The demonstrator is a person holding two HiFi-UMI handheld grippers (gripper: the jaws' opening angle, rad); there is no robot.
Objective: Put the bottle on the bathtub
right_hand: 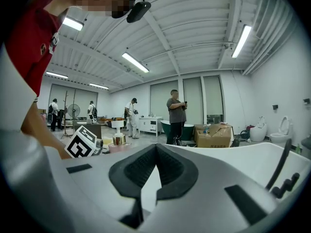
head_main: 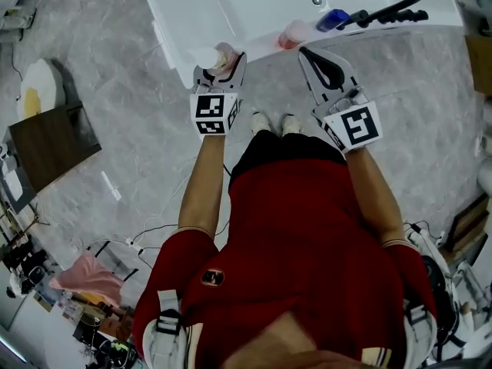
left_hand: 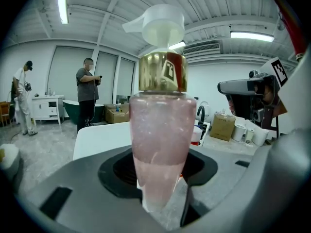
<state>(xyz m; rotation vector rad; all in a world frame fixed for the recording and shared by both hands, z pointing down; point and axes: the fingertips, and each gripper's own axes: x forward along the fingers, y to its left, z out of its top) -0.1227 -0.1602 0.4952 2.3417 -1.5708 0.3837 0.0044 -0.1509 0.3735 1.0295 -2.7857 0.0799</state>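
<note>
One bottle is gripped by L gripper at tub corner; R gripper closed, empty. May be toppled if released off-rim.

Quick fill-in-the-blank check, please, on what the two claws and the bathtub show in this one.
The left claw is shut on a bottle of ____ liquid.
The bottle's collar is ____.
The right claw is shut and holds ____.
The faucet on the bathtub is ____.
Missing: pink; gold; nothing; black.

L tongs grip pink bottle at bathtub corner; R tongs empty, shut.
</note>
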